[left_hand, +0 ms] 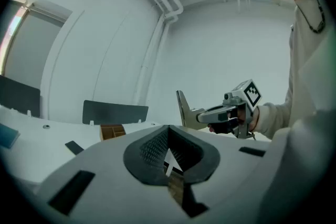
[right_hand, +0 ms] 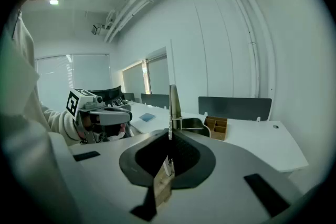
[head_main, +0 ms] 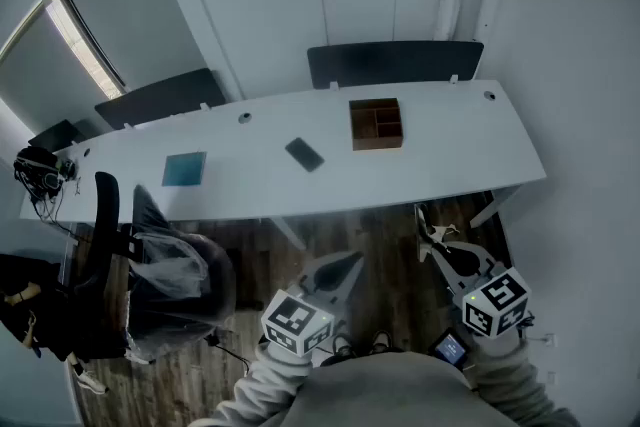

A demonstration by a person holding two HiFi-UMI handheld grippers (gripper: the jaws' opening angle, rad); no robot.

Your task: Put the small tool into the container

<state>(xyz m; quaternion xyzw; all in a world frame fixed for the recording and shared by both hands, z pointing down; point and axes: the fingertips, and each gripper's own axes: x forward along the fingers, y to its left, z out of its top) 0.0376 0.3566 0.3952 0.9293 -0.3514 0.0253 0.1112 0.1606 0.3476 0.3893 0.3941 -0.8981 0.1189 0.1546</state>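
Observation:
On the long white table (head_main: 450,170) stands a brown wooden container (head_main: 375,123) with several compartments, right of centre. The small dark tool (head_main: 304,154) lies flat on the table to its left. Both grippers are held low over the floor, short of the table's near edge. My left gripper (head_main: 352,258) comes to a closed point with nothing in it. My right gripper (head_main: 425,220) is shut and empty; its jaws show as one thin blade (right_hand: 171,89). The left gripper view also shows the container (left_hand: 112,131), the tool (left_hand: 74,147) and the right gripper (left_hand: 180,94).
A teal pad (head_main: 184,169) lies on the table left of the tool. An office chair draped in clear plastic (head_main: 170,275) stands at the left on the wooden floor. Dark chair backs (head_main: 395,63) line the far side. Headphones (head_main: 40,173) sit at the table's left end.

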